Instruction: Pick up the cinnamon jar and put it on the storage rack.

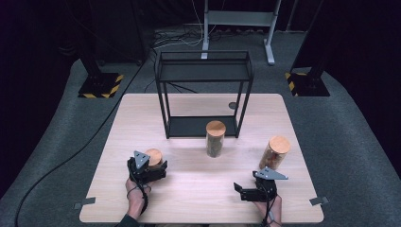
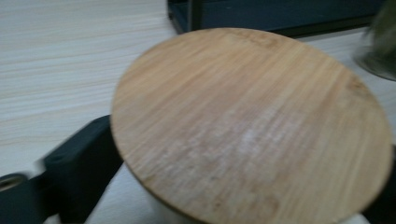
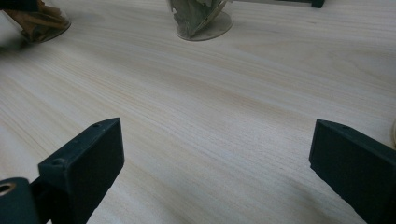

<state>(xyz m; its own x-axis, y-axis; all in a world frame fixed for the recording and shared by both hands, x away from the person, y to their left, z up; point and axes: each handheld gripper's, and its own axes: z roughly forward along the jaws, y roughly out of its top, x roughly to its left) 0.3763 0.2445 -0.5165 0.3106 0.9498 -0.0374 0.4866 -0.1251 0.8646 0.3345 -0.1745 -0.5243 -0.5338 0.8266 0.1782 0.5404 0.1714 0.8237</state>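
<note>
Left gripper (image 1: 158, 166) clamped on short jar (image 1: 153, 157) (wooden lid), right gripper (image 1: 239, 189) open, wooden table (image 1: 198, 189).

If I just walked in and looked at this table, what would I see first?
Probably the black wire shelf standing at the far side of the wooden table, with a tall jar with a wooden lid just in front of it. Then the left gripper at the near left, its jaws around a shorter jar's round wooden lid, and a third jar leaning at the right.
</note>
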